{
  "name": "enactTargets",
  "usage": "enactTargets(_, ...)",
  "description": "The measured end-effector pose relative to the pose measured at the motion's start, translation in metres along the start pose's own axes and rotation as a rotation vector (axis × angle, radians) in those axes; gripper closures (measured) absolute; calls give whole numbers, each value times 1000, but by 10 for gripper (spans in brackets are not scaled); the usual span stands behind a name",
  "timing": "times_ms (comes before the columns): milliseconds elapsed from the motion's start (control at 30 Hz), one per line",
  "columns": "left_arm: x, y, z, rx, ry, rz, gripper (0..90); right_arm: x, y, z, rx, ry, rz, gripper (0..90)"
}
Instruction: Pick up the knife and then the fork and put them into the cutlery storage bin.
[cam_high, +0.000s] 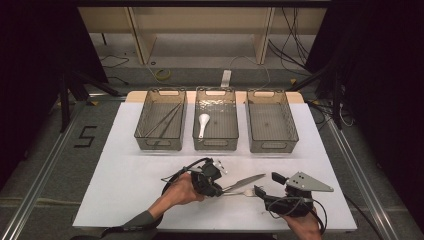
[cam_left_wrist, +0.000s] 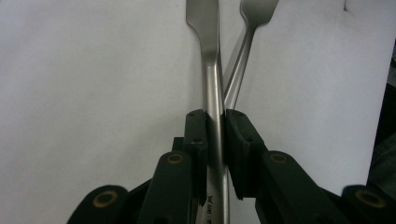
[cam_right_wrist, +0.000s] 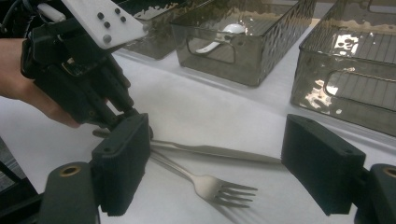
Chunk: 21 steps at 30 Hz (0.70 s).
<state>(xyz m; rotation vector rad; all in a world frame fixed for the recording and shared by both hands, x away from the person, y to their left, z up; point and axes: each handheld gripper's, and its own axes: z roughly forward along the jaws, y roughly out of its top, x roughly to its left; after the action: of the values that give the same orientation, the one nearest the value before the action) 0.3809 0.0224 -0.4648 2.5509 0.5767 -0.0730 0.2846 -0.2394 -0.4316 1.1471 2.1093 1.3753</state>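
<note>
A steel table knife lies on the white table with a steel fork beside it; their handles cross near my left gripper. In the left gripper view the left gripper is shut on the knife at its handle, and the fork runs just right of the jaws, outside them. My right gripper stands open at the blade end. In the right gripper view the right gripper has wide-spread jaws, with the fork and knife on the table beyond them, untouched.
Three smoked plastic bins stand in a row at the back. The left bin holds thin chopsticks, the middle bin a white spoon, and the right bin nothing. The table's front edge runs just behind both hands.
</note>
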Motion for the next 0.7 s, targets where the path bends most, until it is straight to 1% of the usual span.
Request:
enactTargets(67, 1, 0, -1, 8, 13, 4, 788, 0, 0, 0, 2, 0, 1, 247)
enactTargets(133, 1, 0, -2, 18, 21, -4, 788, 0, 0, 0, 2, 1, 0, 247)
enactTargets(200, 2, 0, -3, 30, 31, -2, 789, 0, 0, 0, 2, 2, 0, 247)
enactTargets(333, 6, -1, -4, 45, 47, -25, 789, 0, 0, 0, 3, 1, 2, 248)
enactTargets(400, 8, -2, -3, 65, 80, -28, 789, 0, 0, 0, 3, 0, 3, 247)
enactTargets(433, 10, -3, -2, 63, 77, -41, 789, 0, 0, 0, 4, 0, 3, 247)
enactTargets(467, 11, -4, -3, 61, 65, -53, 789, 0, 0, 0, 4, 0, 2, 248)
enactTargets(500, 12, -4, -3, 63, 59, -55, 789, 0, 0, 1, 4, 0, 3, 248)
enactTargets(600, 11, -2, -2, 76, 64, -54, 789, 0, 0, 1, 5, 0, 3, 248)
enactTargets(700, 10, 0, -2, 87, 77, -43, 790, 0, 0, 1, 5, -1, 3, 248)
